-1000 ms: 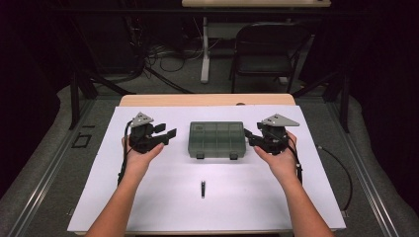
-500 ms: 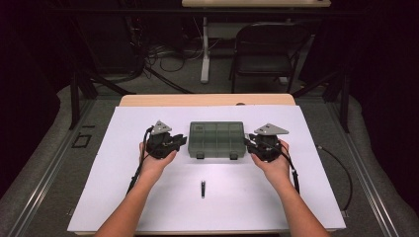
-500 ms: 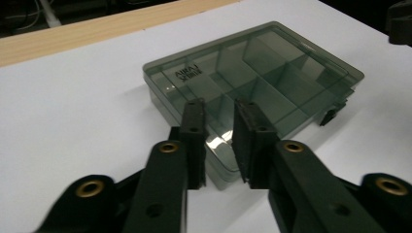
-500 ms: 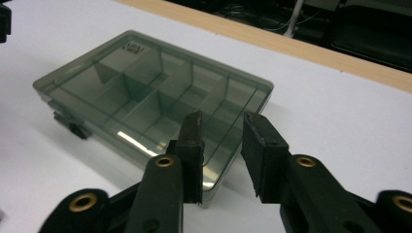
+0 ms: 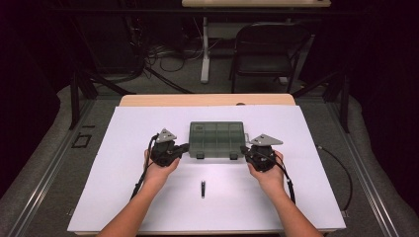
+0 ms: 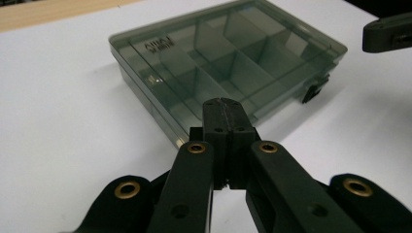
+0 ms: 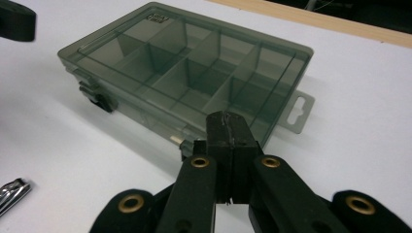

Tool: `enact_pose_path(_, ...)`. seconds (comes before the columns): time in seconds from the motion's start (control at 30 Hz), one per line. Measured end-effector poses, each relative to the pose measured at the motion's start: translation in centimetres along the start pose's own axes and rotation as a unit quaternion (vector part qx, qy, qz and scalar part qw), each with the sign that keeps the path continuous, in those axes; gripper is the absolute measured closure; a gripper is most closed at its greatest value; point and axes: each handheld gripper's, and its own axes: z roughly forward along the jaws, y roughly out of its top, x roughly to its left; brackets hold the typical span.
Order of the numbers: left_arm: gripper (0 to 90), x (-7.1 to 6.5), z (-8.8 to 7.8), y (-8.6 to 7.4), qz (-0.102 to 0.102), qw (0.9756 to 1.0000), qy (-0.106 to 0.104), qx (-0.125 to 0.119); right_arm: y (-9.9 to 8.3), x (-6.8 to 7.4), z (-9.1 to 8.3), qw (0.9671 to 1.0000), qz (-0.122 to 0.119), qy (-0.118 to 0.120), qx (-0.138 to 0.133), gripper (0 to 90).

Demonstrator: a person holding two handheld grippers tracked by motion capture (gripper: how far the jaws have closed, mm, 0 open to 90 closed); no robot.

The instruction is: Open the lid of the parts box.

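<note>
A closed, smoky-clear compartment box point(image 5: 217, 139) lies on the white table top point(image 5: 123, 148), its front latches facing the person. My left gripper point(image 5: 184, 147) rests at the box's front left corner, and my right gripper point(image 5: 243, 148) at its front right corner. Both pairs of jaws have just been closing and now stand shut with nothing between them. In the left gripper view the pressed-together tips point(image 6: 224, 104) sit just before the box point(image 6: 228, 63). The right gripper view shows the same with its tips point(image 7: 224, 119) and the box point(image 7: 189, 73), close to the hang tab point(image 7: 297, 111).
A small metal nail clipper point(image 5: 202, 189) lies on the white surface in front of the box, between the forearms, and its end point(image 7: 12, 191) reaches into the right gripper view. A wooden table edge point(image 5: 207, 99) runs behind the sheet. A black chair point(image 5: 269, 54) stands beyond it.
Both hands have moved inward and down to the box's front corners. Both grippers' jaws have gone from open to shut.
</note>
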Motion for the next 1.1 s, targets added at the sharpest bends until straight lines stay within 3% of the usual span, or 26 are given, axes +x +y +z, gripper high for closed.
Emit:
enact_pose_path(0.2, 90.0, -0.8, 1.1, -1.1, 0.005, 0.9996, -0.011, 0.027, -0.8, 0.7, 0.4, 0.9999, -0.011, 0.002, 0.005, 90.0)
enact_pose_path(0.43, 90.0, -1.0, 2.1, -1.7, 0.003, 0.9991, -0.008, 0.042, -1.4, 0.9, 1.0, 0.9996, -0.016, 0.004, 0.022, 90.0)
enact_pose_path(0.83, 90.0, -0.9, 3.1, -2.0, -0.002, 0.9986, -0.008, 0.051, -2.2, 0.6, 1.7, 0.9992, -0.011, 0.0, 0.039, 90.0)
enact_pose_path(1.1, 90.0, -1.0, 3.4, -1.9, -0.003, 0.9988, -0.006, 0.048, -2.2, 0.6, 1.9, 0.9994, -0.007, 0.001, 0.035, 90.0)
